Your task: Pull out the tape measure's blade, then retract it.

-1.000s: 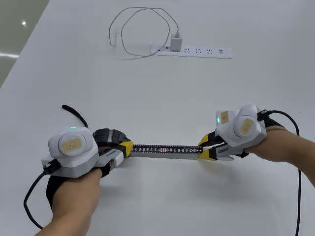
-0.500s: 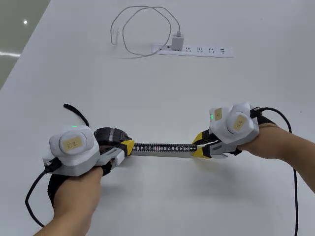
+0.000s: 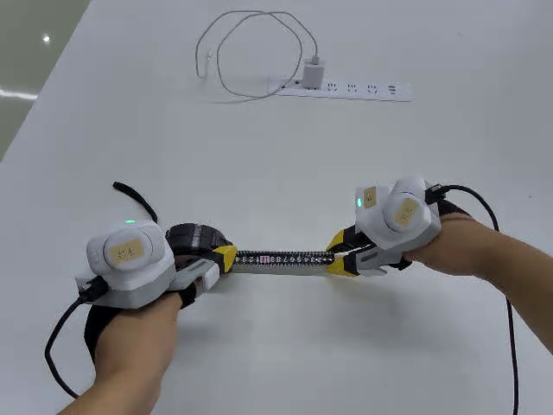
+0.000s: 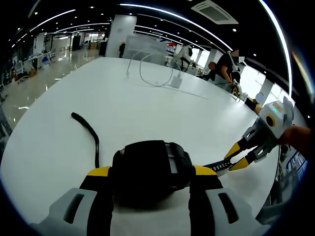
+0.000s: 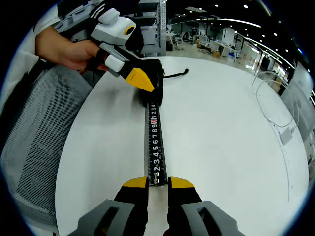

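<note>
Closer together than a second ago, the right gripper (image 3: 333,257) has come in toward the left gripper (image 3: 207,252), and a shorter stretch of the blade (image 3: 281,258) shows between them; the left gripper stays where it was

Left gripper's jaws are clamped around the black tape measure (image 3: 194,239), one yellow tip on each side of the case, as the left gripper view shows. Right gripper's jaws are clenched on the free end of the blade, the yellow tips pinching it just by the lowest numbers in the right gripper view. Between the two, the blade runs straight, with its numbered face up; whether it touches the table (image 3: 276,164) or hangs just above it, I cannot tell

The tape measure sits near the table's front edge, on the person's left side. A black strap (image 3: 134,201) trails from its case across the table toward the left edge

Well apart, toward the far side of the table, lies a white power strip (image 3: 359,89) with a white charger (image 3: 311,73) plugged into its left end. From the charger a thin white cable (image 3: 251,52) loops on the tabletop. In the right gripper view a grey mesh chair (image 5: 34,147) stands beside the table's edge
</note>
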